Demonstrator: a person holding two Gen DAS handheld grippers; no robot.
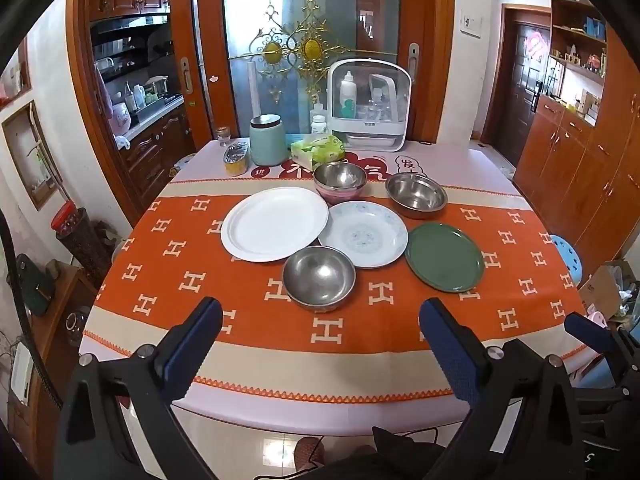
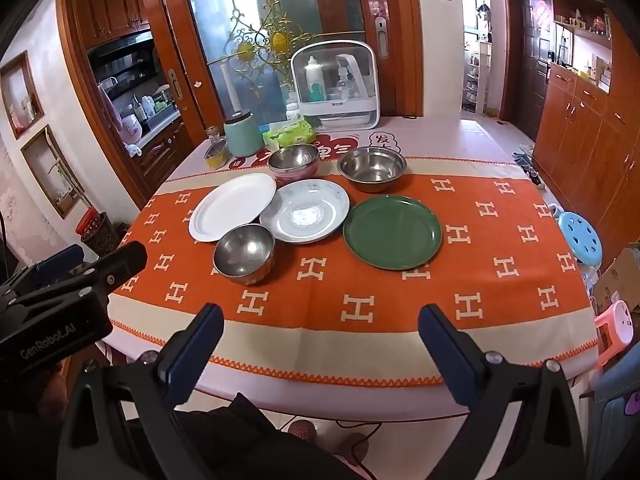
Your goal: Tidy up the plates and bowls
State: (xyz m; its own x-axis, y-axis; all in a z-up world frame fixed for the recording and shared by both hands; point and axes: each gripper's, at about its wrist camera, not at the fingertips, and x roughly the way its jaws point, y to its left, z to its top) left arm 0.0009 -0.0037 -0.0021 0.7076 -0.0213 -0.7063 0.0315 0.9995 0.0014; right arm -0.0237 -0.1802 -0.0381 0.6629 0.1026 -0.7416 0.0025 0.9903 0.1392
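Observation:
On the orange cloth lie a white plate [image 1: 274, 229] [image 2: 233, 206], a patterned plate [image 1: 363, 234] [image 2: 305, 211] and a green plate [image 1: 444, 256] [image 2: 392, 232]. A near steel bowl [image 1: 319, 277] [image 2: 245, 253] stands in front of them. A pink-sided steel bowl [image 1: 340, 181] [image 2: 294, 163] and a wider steel bowl [image 1: 416, 194] [image 2: 372, 169] stand behind. My left gripper [image 1: 320, 312] hangs open above the table's near edge, short of the near bowl. My right gripper [image 2: 320, 318] is open too, with nothing between its fingers. The left gripper's body [image 2: 72, 292] shows at the left of the right wrist view.
At the table's far end stand a teal canister [image 1: 267, 140], a tissue pack [image 1: 318, 151], a small yellow tin [image 1: 236, 159] and a white bottle cabinet [image 1: 370, 106]. A blue stool [image 2: 579, 238] and a pink stool [image 2: 616, 326] stand on the right; wooden cabinets line the right wall.

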